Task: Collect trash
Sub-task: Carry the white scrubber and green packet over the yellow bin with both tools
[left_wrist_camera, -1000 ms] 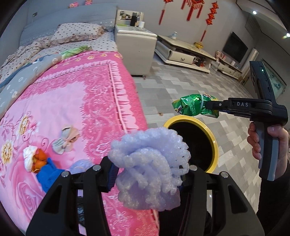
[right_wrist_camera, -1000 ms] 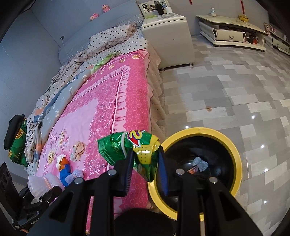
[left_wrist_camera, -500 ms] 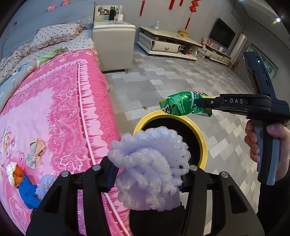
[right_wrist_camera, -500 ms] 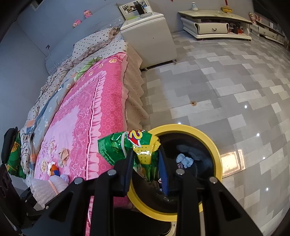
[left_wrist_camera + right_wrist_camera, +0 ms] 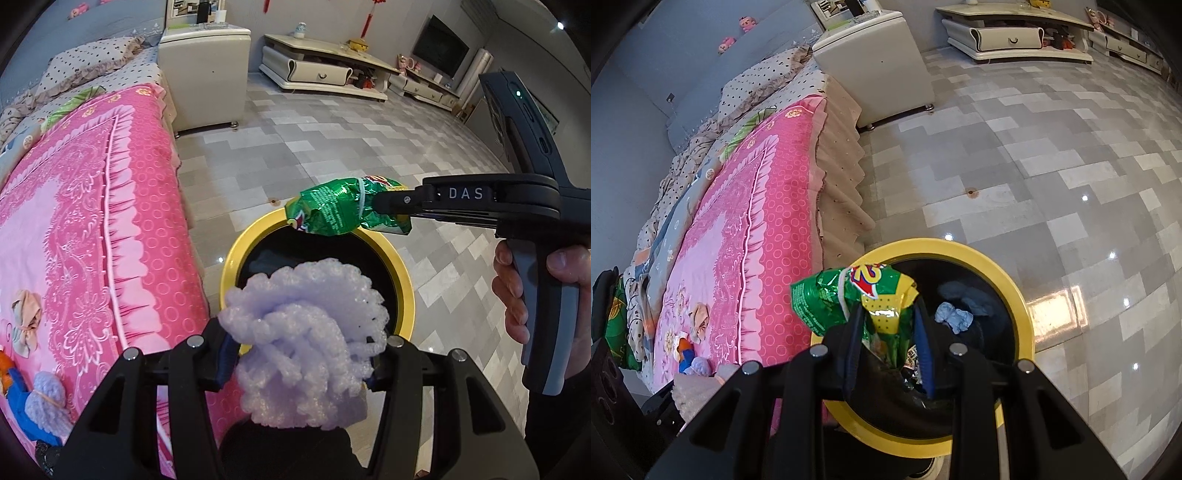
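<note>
My left gripper is shut on a crumpled lilac foam net and holds it over the near side of a black bin with a yellow rim. My right gripper is shut on a green snack bag and holds it over the same bin. In the left wrist view the right gripper holds the bag above the bin's far rim. Blue crumpled trash lies inside the bin.
A bed with a pink cover stands just left of the bin, with small scraps and another foam net on it. A white bedside cabinet and low TV units stand beyond a grey tiled floor.
Both grippers have moved from beside the bed to over the bin, each still holding its piece of trash.
</note>
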`<state>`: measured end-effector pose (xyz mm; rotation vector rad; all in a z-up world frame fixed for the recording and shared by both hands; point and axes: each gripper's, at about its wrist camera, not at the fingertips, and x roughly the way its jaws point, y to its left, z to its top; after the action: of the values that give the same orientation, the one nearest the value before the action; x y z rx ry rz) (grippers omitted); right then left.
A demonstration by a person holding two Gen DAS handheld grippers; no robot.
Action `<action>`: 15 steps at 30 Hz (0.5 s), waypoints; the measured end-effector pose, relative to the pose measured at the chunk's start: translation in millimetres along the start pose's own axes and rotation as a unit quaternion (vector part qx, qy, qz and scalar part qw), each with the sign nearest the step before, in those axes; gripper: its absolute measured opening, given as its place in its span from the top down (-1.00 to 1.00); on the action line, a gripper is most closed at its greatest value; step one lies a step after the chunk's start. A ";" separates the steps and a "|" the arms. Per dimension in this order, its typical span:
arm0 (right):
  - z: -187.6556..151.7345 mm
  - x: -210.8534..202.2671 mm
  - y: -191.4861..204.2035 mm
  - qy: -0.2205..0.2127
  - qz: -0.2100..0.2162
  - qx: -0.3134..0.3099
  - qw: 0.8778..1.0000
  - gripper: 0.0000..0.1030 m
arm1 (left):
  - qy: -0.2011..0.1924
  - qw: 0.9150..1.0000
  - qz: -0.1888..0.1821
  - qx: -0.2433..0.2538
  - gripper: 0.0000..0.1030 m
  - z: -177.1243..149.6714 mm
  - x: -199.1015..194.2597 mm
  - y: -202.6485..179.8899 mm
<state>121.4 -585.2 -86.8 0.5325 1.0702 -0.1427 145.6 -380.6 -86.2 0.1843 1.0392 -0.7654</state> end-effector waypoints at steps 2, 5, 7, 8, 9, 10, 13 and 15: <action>1.4 3.6 -3.7 0.002 -0.004 0.002 1.000 0.51 | 0.005 1.000 -0.007 0.000 0.05 0.4 8.2 -4.3; 2.7 9.7 -8.0 0.004 -0.007 0.008 1.000 0.51 | 0.010 1.000 -0.013 0.000 0.02 -0.9 18.5 -7.8; 3.5 12.7 -11.3 0.006 -0.006 0.012 1.000 0.51 | 0.013 1.000 -0.017 -0.004 0.01 -1.5 23.5 -7.8; 3.8 13.6 -12.8 0.006 -0.009 0.013 1.000 0.50 | 0.015 1.000 -0.019 -0.005 0.00 -2.1 25.6 -7.7; 3.9 14.3 -14.3 0.005 -0.010 0.015 1.000 0.50 | 0.016 1.000 -0.020 -0.006 -0.03 -2.9 27.0 -8.2; 3.8 15.2 -15.7 0.006 -0.009 0.016 1.000 0.50 | 0.016 1.000 -0.019 -0.006 -0.04 -3.3 27.5 -8.7; 3.5 16.3 -19.2 0.008 -0.010 0.022 1.000 0.49 | 0.014 1.000 -0.024 -0.005 -0.09 -4.4 26.5 -10.2; 3.6 15.1 -21.1 0.006 -0.012 0.026 1.000 0.48 | 0.012 1.000 -0.023 -0.004 -0.14 -4.5 24.9 -10.7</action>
<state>124.0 -603.1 -105.9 0.5677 1.0877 -0.1879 142.3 -398.3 -107.0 0.1640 1.0722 -0.8021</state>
